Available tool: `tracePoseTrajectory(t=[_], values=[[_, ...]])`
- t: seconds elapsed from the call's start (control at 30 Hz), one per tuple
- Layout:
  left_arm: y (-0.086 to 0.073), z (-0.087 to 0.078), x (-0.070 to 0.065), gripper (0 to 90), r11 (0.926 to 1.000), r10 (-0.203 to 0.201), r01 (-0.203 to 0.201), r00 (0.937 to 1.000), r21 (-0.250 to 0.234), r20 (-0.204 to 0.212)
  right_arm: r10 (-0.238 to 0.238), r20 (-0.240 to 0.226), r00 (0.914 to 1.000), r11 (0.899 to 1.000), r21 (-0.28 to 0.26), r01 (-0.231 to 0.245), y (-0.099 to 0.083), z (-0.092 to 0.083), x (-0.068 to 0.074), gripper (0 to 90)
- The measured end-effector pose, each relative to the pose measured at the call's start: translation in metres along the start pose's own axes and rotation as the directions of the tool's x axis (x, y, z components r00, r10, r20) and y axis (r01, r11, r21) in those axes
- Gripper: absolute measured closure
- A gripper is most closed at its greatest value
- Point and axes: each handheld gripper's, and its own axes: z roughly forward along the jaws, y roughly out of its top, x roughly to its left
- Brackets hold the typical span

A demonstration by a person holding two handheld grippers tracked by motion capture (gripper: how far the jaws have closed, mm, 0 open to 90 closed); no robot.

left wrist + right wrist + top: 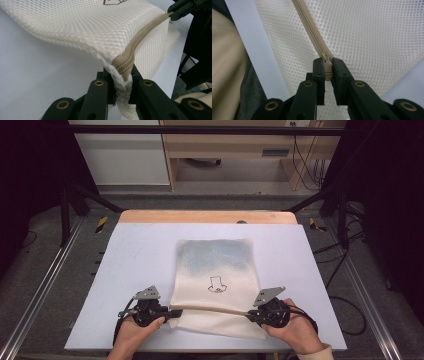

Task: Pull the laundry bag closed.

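A cream mesh laundry bag [215, 270] with a small black drawing lies in the middle of the pale table, something blue-grey showing through its far half. A tan zipper [210, 309] runs across its near end. My left gripper [167, 312] is shut on the bag's left corner, pinching mesh and the zipper's end [123, 66]. At the other end of the zipper, my right gripper [251, 315] is shut on the zipper pull [327, 68]. In the left gripper view the bag [95, 25] is lifted and stretched between both grippers, and in the right gripper view the zipper [312, 30] runs away closed.
The white table [135, 265] has bare room left and right of the bag, with a wooden strip [207, 216] along its far edge. Metal rails and cables flank the table. A person's hands hold both grippers at the near edge.
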Motion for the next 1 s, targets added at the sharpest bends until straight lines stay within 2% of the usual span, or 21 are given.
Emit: tracePoseTrajectory(t=[1.0], values=[[0.001, -0.004, 0.003, 82.3, 0.9999, 0.0, 0.0, 0.9998, -0.011, -0.021, 0.04, 0.004, 0.9992, 0.999, -0.006, -0.04, -0.011, -0.002, -0.008, 81.7]])
